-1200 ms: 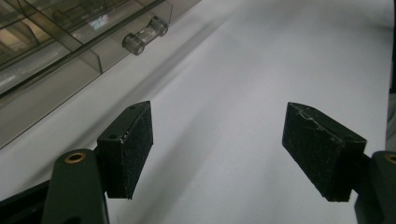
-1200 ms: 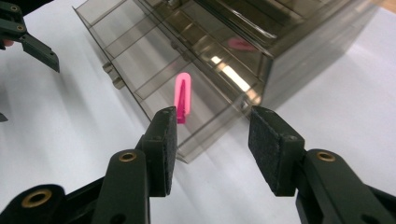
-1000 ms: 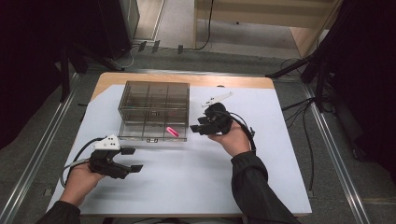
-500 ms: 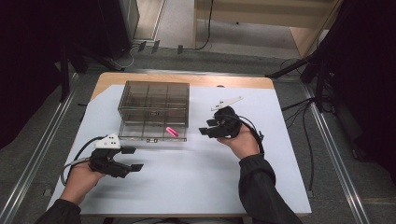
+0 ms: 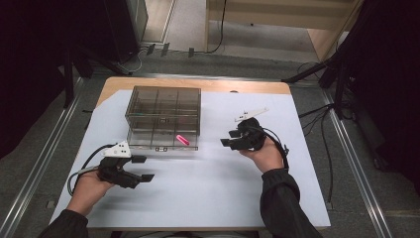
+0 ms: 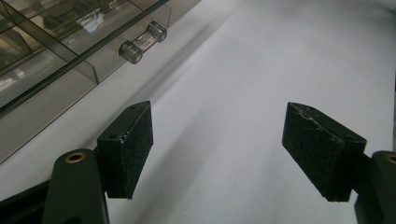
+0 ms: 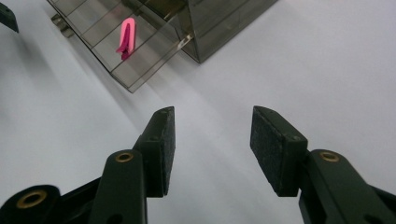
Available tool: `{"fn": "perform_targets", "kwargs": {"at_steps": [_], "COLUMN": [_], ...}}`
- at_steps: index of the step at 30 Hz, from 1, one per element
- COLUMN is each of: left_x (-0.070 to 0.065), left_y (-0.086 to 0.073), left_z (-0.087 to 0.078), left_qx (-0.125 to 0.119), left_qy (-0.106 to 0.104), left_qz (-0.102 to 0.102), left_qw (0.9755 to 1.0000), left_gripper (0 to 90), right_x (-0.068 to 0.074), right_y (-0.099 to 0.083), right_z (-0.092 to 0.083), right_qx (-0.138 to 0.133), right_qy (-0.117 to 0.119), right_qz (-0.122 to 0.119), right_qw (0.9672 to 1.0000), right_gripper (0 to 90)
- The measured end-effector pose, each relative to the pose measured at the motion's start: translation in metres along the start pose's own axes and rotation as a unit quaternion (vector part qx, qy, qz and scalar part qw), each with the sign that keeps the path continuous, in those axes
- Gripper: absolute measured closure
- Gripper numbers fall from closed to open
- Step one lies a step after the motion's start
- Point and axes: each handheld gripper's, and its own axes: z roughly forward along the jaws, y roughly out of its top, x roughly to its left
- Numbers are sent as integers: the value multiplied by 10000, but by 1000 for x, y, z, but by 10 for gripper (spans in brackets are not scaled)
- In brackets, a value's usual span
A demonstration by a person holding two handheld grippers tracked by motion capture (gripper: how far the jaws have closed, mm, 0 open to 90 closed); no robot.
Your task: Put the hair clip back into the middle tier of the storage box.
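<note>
A smoky clear compartment box stands on the white sheet at the back left of centre. A small pink clip lies in its front right section, and it shows as the pink clip on the gridded clear panel in the right gripper view. My right gripper hovers to the right of the box, its jaws open and bare, aimed at the box's corner. My left gripper rests near the front left, open with nothing between its pads. The box's front latch lies ahead of it.
The white sheet covers most of the wooden table. Metal rails run along both sides on the floor. Cables trail at the right, and dark stands sit behind the table.
My right hand has drawn to the right, away from the box's front right corner, and slightly lower. The left hand and the pink clip have stayed put.
</note>
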Motion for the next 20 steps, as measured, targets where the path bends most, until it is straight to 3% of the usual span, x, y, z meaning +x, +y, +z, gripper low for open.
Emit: {"fn": "perform_targets", "kwargs": {"at_steps": [13,17,20], "left_x": [0,0,-1], "left_y": [1,1,2], "left_z": [2,1,1], "left_qx": [40,18,3], "left_qy": [-40,-168,-113], "left_qz": [26,39,56], "left_qw": [10000,9998,9999], "left_gripper": [261,288,288], "right_x": [-5,-6,-6], "right_y": [-7,-7,-7], "right_z": [-1,0,0], "right_qx": [-16,12,13], "right_qy": [-6,-10,5], "right_qz": [70,88,96], "right_qw": [10000,10000,10000], "right_gripper": [520,518,516]}}
